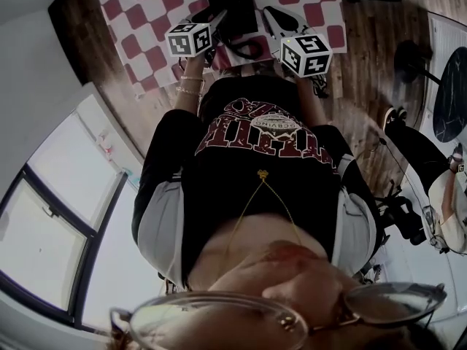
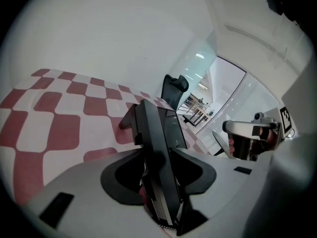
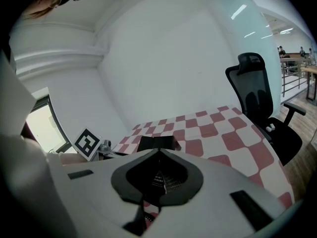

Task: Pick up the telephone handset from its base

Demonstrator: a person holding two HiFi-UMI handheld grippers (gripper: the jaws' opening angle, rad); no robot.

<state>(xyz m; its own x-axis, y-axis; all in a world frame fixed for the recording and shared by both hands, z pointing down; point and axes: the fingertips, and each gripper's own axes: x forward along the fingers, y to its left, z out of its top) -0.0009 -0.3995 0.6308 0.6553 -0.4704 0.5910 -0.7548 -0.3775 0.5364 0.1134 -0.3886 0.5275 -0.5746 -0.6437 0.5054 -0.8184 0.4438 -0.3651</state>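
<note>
On the red-and-white checked cloth [image 1: 146,20] lies the black telephone base [image 1: 232,2]. Its coiled cord [image 1: 248,47] loops in front of it. My left gripper [image 1: 217,22] is at the base's left edge. In the left gripper view the dark slab of the base [image 2: 158,138] runs between the jaws of the left gripper [image 2: 161,182], which stand open with gaps on both sides. The black handset [image 1: 281,18] lies to the right of the base. Its near end, with a mesh grille [image 3: 163,180], sits inside my right gripper [image 3: 159,185], which looks shut on it.
A black office chair [image 3: 257,98] stands beyond the table's far side and also shows as a chair [image 2: 174,90] in the left gripper view. Wooden floor [image 1: 365,71] lies right of the table, a large window [image 1: 51,217] at the left. My own torso fills the head view's middle.
</note>
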